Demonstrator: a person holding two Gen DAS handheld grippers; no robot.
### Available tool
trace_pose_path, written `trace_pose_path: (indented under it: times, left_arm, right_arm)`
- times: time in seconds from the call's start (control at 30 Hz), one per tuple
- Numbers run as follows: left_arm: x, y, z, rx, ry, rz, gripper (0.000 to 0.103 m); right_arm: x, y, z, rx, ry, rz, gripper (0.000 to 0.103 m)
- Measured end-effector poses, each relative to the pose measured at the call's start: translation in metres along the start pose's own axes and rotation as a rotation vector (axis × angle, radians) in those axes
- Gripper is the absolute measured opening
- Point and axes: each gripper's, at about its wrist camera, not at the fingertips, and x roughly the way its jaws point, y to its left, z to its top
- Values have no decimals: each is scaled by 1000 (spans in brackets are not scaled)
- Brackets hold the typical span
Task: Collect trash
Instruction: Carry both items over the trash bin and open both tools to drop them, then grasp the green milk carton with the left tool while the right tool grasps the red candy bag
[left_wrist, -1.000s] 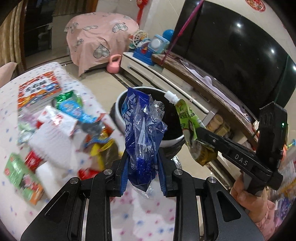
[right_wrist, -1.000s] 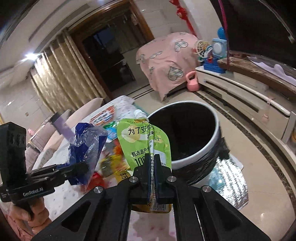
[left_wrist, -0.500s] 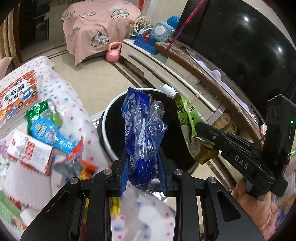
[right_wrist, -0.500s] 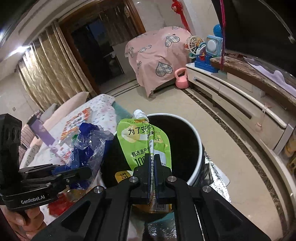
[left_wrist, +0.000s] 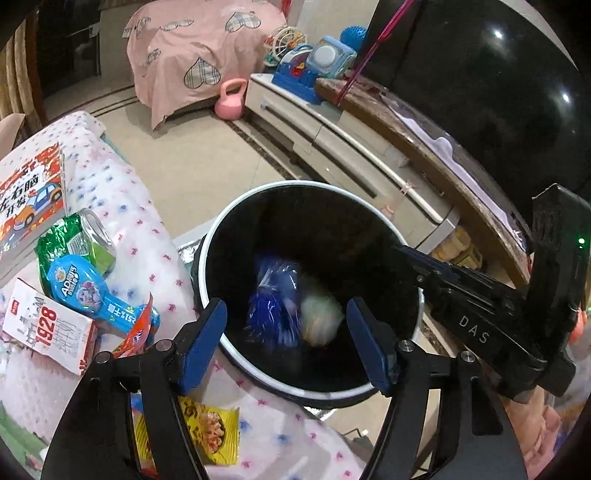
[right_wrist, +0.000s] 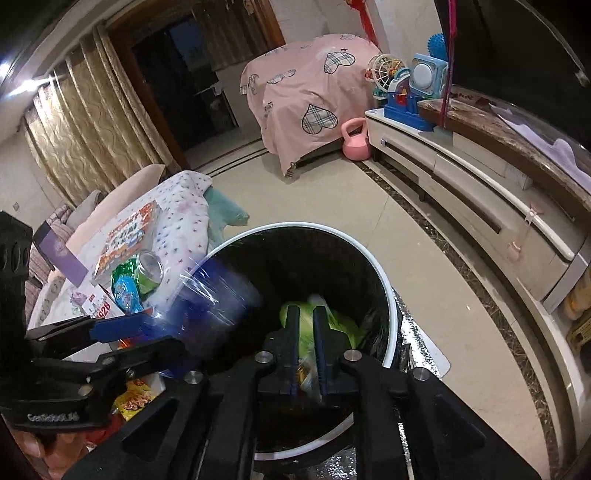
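A black bin with a white rim (left_wrist: 236, 218) (right_wrist: 384, 280) stands on the floor beside the table. My left gripper (left_wrist: 286, 332) is open above the bin; the blue plastic wrapper (left_wrist: 273, 310) falls blurred inside it, and shows blurred in the right wrist view (right_wrist: 218, 295). My right gripper (right_wrist: 306, 321) has its jaws slightly parted over the bin, and the green drink pouch (right_wrist: 332, 321) drops blurred between and below them; it also shows pale in the left wrist view (left_wrist: 319, 317).
More trash lies on the spotted tablecloth (left_wrist: 122, 192): a green can (left_wrist: 98, 236), a blue wrapper (left_wrist: 88, 291), a white 1928 box (left_wrist: 48, 328), a yellow snack bag (left_wrist: 208, 432). A TV cabinet (right_wrist: 480, 192) runs along the right.
Both grippers moved over the bin and opened. The blue wrapper and the green pouch left the jaws and are dropping into the bin.
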Motion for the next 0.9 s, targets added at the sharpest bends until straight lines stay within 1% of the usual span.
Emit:
trace_pose_path:
  times: [0.1,0.17,0.2,0.23,0.27,0.3,0.37,0.5,0.67,0.9]
  left_arm:
    - [-13,1,-5,1,-24,-8,69]
    - [-26,5,-13,-8,-47,-21,70]
    - [-33,8,-17,-13,-61,-31,72]
    - [-38,10,-20,-17,-71,-35,72]
    - [-45,14,-25,-24,-85,-38,75]
    - [-52,17,-32,-32,-100,-41,75]
    - [-64,24,-42,-47,-120,-49,75]
    - [-91,34,-66,-68,-166,-43,76]
    - [-119,54,-91,-96,-214,-1,79]
    - [-145,94,-133,-179,-238,55,80]
  right_arm:
    - [-9,-1,-1,14,-27,8,36]
    - [-17,0,-2,24,-48,15,41]
    - [-21,0,-4,30,-60,21,51]
    - [-24,1,-4,35,-68,24,57]
    - [-31,3,-8,40,-84,33,65]
    - [-36,5,-11,44,-97,36,68]
    - [-43,10,-17,52,-114,36,82]
    - [-60,27,-39,58,-151,31,90]
    - [-73,53,-59,43,-134,53,101]
    - [-80,87,-84,31,-108,35,103]
